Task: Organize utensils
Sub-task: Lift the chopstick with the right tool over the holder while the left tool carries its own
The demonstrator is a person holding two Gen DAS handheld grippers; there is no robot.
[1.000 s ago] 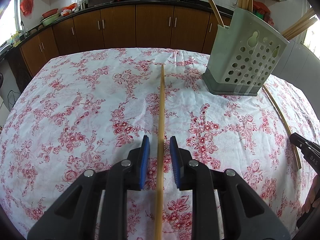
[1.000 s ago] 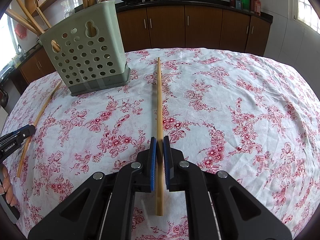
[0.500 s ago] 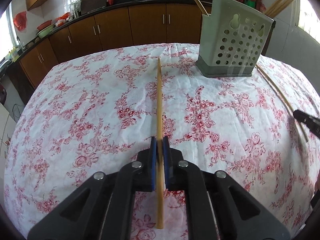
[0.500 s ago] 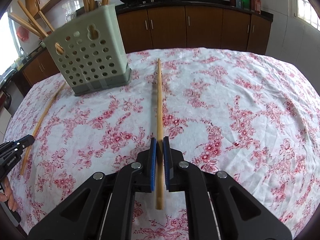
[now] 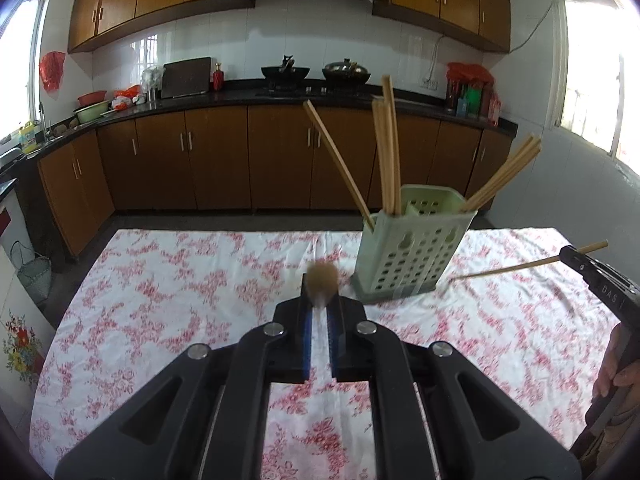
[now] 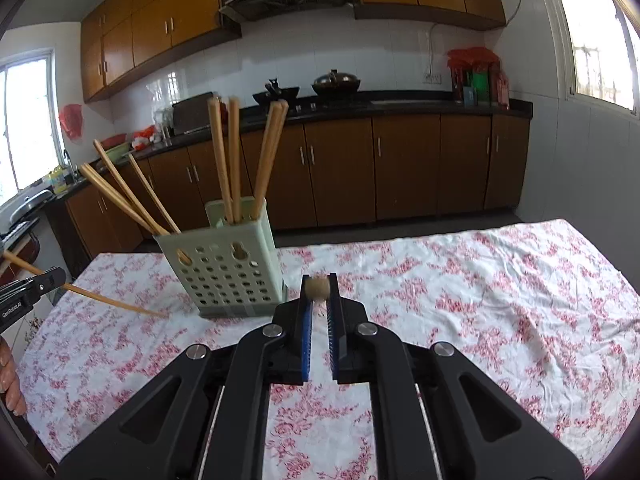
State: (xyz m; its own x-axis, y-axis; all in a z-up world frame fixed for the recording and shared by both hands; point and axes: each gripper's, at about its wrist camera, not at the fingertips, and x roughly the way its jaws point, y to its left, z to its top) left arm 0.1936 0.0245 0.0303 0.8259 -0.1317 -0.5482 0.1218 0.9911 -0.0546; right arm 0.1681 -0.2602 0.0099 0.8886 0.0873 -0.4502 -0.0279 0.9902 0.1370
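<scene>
A chopstick (image 5: 321, 276) stands end-on and blurred between the blue pads of the left gripper (image 5: 320, 300), clamped there above the floral tablecloth (image 5: 160, 288); the right gripper (image 6: 319, 296) likewise pinches a second chopstick (image 6: 318, 289), seen end-on; in the left view that stick (image 5: 520, 266) slants from the right gripper, its low tip at the cloth; between them the green perforated holder (image 5: 412, 252) stands upright on the table, bamboo chopsticks (image 5: 386, 148) leaning out of it.

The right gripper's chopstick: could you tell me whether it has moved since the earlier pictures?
Yes. The chopstick has been lifted off the tablecloth, now seen end-on beside the holder.
</scene>
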